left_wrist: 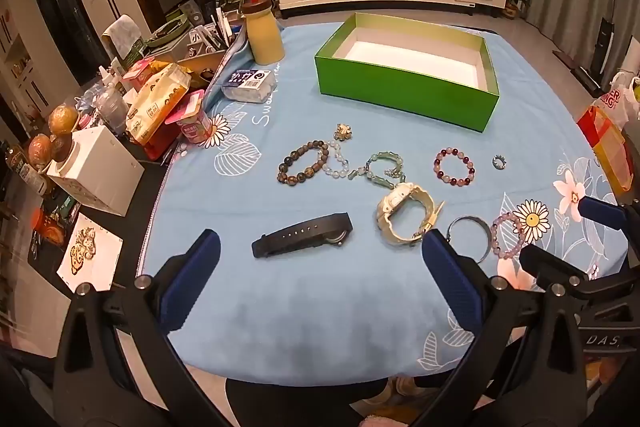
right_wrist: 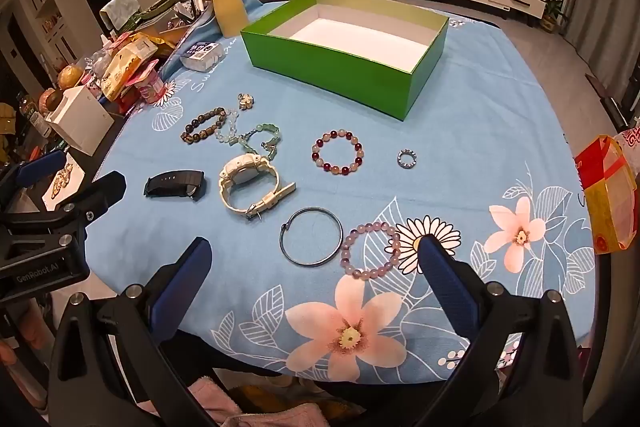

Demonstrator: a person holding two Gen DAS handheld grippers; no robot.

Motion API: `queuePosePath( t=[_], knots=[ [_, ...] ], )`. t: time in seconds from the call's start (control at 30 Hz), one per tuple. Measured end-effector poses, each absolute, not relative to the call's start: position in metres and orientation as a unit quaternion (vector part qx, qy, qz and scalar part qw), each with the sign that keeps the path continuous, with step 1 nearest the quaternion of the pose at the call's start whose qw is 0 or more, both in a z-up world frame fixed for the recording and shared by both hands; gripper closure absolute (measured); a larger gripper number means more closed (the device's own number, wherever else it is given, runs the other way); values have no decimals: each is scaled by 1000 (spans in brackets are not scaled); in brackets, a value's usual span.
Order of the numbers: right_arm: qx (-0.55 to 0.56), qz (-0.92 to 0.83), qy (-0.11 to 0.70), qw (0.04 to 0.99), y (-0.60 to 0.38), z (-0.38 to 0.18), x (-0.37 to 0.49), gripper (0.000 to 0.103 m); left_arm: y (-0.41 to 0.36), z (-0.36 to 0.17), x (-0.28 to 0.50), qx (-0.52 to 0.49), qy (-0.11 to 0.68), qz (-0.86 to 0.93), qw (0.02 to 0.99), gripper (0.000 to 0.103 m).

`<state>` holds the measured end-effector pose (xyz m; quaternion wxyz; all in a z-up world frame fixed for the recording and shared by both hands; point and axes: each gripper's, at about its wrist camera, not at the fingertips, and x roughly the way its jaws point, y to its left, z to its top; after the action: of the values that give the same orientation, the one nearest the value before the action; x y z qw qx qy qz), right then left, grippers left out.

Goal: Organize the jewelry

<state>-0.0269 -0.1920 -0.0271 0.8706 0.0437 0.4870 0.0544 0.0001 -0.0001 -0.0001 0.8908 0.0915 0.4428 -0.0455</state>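
Both my grippers, left (left_wrist: 320,247) and right (right_wrist: 314,255), hang wide open over the near table edge, holding nothing. The jewelry lies loose on the blue cloth (right_wrist: 480,115): black watch (left_wrist: 302,235) left, metal bangle (right_wrist: 312,242) near right, green box (left_wrist: 404,83) beyond, empty.

Soft matt cloth for the blue floral tablecloth (right_wrist: 460,131). Smooth green card, faintly sheened, for the open box (right_wrist: 340,75), white inside. Thin polished metal in the bangle (right_wrist: 312,242). Glossy round beads on the purple bracelet (right_wrist: 370,250) and the red bracelet (right_wrist: 338,151). Cream plastic on the watch (right_wrist: 250,183), matt black on the strap (right_wrist: 174,183).
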Motion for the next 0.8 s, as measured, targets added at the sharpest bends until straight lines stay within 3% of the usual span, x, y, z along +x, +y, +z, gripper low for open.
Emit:
queuePosePath(
  t=[0.8],
  knots=[
    [43,56,484,872,-191,-27,-28,1,4,1,0,88,442,-39,892,2]
  ],
)
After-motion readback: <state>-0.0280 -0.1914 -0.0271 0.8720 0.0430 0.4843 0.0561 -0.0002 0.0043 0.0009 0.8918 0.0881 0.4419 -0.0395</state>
